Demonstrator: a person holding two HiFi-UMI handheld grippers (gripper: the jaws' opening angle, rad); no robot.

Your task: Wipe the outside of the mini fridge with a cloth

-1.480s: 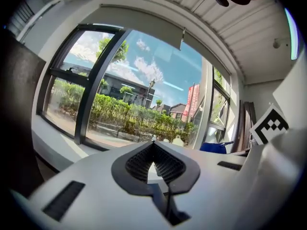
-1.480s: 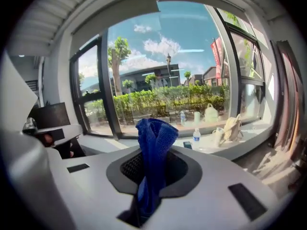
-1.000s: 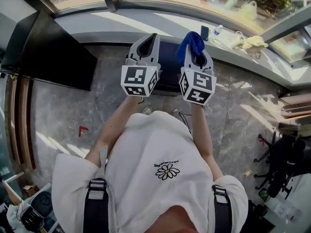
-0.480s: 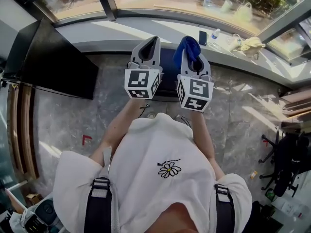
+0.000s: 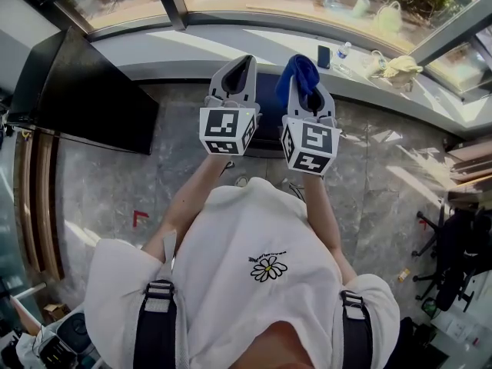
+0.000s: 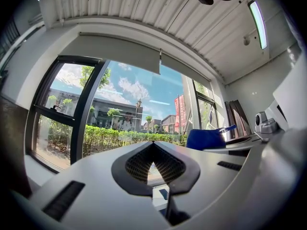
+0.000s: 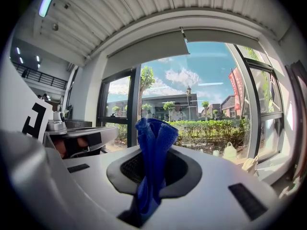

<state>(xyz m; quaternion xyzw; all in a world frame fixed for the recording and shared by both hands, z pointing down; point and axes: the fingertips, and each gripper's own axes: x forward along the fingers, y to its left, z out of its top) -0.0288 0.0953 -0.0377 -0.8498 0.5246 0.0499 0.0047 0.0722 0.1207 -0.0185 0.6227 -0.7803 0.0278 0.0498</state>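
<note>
In the head view, both grippers are held side by side in front of the person's chest, jaws pointing away. My right gripper (image 5: 305, 75) is shut on a blue cloth (image 5: 301, 69), which stands bunched up out of the jaws (image 7: 152, 145). My left gripper (image 5: 240, 64) is shut with nothing in it (image 6: 153, 145). The cloth (image 6: 206, 139) also shows to the right in the left gripper view. A dark blue box, apparently the mini fridge (image 5: 268, 108), stands on the floor beyond the grippers and is mostly hidden behind them. Both gripper views look up at windows and ceiling.
A black cabinet (image 5: 84, 91) stands at the left. The long window ledge (image 5: 192, 44) holds a phone (image 5: 324, 52), a bottle (image 5: 343, 50) and a bag (image 5: 398, 68). An office chair (image 5: 453, 260) is at the right. The floor is grey stone with a red mark (image 5: 138, 217).
Both grippers have shifted only slightly in the head view. The right one still holds the cloth and the left stays shut.
</note>
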